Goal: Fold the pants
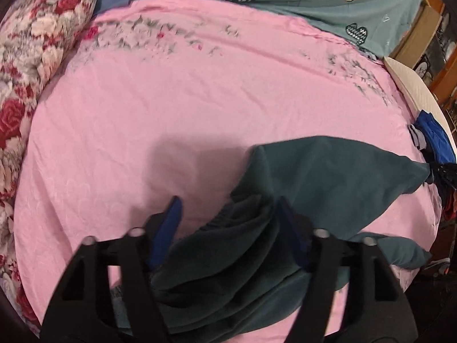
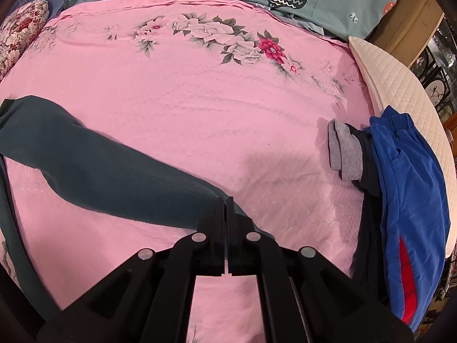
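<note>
Teal pants (image 2: 94,165) on pink bedsheet (image 2: 200,108), right gripper (image 2: 226,200) clamped on

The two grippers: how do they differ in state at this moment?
The left gripper stands open, its blue pads apart, with the dark green pants bunched loosely between them. The right gripper is shut, pinching an edge of the pants. Both point down at the pink bedsheet.

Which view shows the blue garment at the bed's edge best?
The right wrist view: the blue garment lies sharp and nearly whole, waistband and red stripe visible, beside a grey piece. The left wrist view catches only a small blue sliver at its right edge.
</note>
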Demonstrator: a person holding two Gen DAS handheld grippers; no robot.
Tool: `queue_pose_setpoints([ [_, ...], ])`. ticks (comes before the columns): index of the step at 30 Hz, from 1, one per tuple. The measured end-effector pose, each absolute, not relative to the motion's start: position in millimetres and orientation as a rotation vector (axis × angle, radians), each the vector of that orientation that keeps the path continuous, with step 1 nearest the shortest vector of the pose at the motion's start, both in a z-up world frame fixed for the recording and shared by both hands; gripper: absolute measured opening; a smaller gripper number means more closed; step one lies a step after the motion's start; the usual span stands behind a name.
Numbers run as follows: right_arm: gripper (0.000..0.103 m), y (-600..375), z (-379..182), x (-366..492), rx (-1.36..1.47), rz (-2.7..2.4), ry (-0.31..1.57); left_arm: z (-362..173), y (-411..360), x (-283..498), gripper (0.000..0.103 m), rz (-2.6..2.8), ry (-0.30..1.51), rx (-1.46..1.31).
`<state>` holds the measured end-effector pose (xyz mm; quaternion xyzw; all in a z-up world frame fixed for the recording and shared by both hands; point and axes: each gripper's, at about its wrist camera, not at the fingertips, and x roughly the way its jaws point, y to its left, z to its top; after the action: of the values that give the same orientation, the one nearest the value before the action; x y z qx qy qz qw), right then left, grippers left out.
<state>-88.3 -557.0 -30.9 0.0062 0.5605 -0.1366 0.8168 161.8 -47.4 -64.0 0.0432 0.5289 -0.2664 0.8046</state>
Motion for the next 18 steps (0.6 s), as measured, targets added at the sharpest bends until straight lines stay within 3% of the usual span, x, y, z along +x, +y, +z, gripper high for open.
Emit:
queue_pose_setpoints([
  [1,0.000,-557.1,-31.6,-88.8,0.015,-0.290,1.195,-69.9,-46.0,163.0,0.036,-0.584,1.158,0.080],
  [2,0.000,-557.0,-32.3,-88.9,0.015,-0.289,1.198,-74.8,-45.9,164.1,0.032,-0.592,1.178,0.070],
  [7,0.000,-556.5,-33.4,-88.7,0.013,-0.289,1.202,-83.8,-63.1,147.3,0.028,-0.592,1.171,0.169],
  [11,0.000,-559.7,-27.1,-89.9,0.025,-0.295,1.166,-78.8,-62.4,146.1,0.013,-0.551,1.141,0.153],
  [18,0.000,-579.5,9.4,-63.7,0.068,-0.333,1.047,-50.0,-39.1,194.5,0.011,-0.416,1.063,0.068],
])
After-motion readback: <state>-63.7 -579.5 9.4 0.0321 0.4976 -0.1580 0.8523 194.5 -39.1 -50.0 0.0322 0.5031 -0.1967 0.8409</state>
